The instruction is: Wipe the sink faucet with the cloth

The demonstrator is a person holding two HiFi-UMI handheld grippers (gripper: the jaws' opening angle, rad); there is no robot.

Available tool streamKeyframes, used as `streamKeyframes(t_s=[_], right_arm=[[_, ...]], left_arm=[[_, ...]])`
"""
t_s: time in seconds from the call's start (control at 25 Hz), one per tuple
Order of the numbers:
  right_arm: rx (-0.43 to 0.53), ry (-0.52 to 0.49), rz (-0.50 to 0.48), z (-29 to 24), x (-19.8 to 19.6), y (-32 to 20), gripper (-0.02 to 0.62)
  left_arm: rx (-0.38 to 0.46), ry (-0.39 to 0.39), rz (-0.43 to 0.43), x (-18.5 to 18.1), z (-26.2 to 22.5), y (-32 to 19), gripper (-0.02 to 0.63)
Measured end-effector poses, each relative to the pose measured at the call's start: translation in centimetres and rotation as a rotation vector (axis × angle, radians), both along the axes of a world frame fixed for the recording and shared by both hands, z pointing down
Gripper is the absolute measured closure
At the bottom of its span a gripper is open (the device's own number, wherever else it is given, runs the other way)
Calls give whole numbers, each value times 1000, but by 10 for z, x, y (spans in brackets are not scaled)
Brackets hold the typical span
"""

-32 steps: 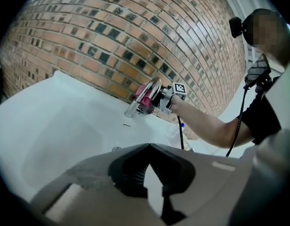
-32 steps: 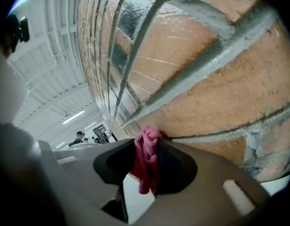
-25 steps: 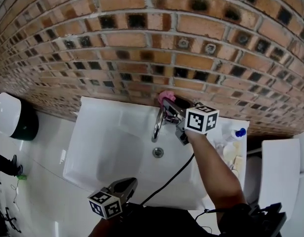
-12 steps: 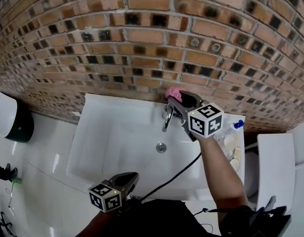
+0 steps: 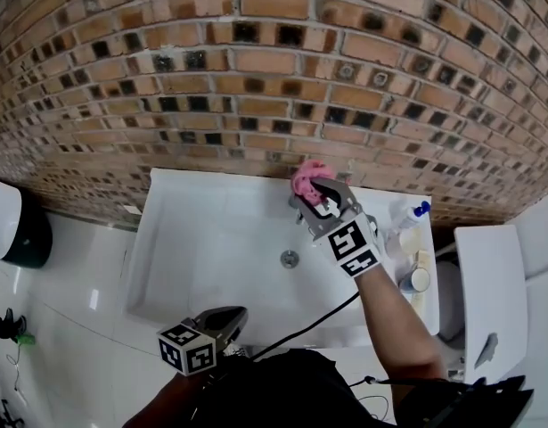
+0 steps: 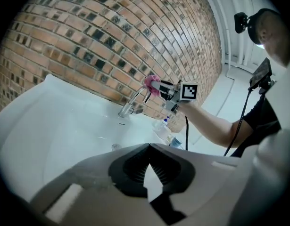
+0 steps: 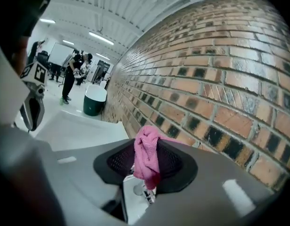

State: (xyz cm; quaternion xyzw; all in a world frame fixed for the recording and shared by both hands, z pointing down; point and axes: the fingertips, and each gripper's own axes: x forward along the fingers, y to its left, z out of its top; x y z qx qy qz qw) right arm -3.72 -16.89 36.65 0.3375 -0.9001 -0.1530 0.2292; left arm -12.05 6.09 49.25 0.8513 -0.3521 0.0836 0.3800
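The pink cloth [image 5: 306, 177] is bunched between the jaws of my right gripper [image 5: 315, 187], which is shut on it at the back of the white sink [image 5: 193, 239], close to the brick wall. In the head view the gripper covers most of the faucet. The left gripper view shows the chrome faucet [image 6: 128, 106] with the cloth [image 6: 150, 82] just above its top and right gripper [image 6: 160, 85] behind. In the right gripper view the cloth [image 7: 146, 155] hangs over a chrome part [image 7: 145, 190]. My left gripper [image 5: 234, 315] is shut and empty, at the sink's near edge.
A drain [image 5: 290, 258] sits mid-basin. On the sink's right ledge stand a blue-capped bottle [image 5: 409, 216] and a small cup [image 5: 416, 279]. A white fixture [image 5: 489, 292] is to the right and a dark bin [image 5: 11, 226] to the left. People stand far off [image 7: 69, 76].
My right gripper with the cloth has shifted over the faucet, whose spout showed before and is now covered. The left gripper has stayed by the near edge.
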Motion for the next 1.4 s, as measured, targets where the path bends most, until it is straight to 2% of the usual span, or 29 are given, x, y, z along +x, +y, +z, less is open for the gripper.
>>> streamKeyframes(t_s=[0.16, 0.36, 0.84, 1.16, 1.4], right_arm=[[57, 32, 25, 11, -3, 20, 476], [72, 44, 66, 23, -4, 35, 476], [17, 5, 137, 61, -3, 61, 474], [-60, 9, 178, 91, -7, 71, 474], [-196, -6, 239, 113, -2, 85, 474]], left_arm=[[8, 1, 22, -5, -1, 3, 600], [5, -12, 41, -17, 2, 9, 600], [7, -20, 60, -36, 2, 20, 600], [3, -23, 69, -53, 3, 24, 600], [5, -21, 98, -64, 3, 23, 600]])
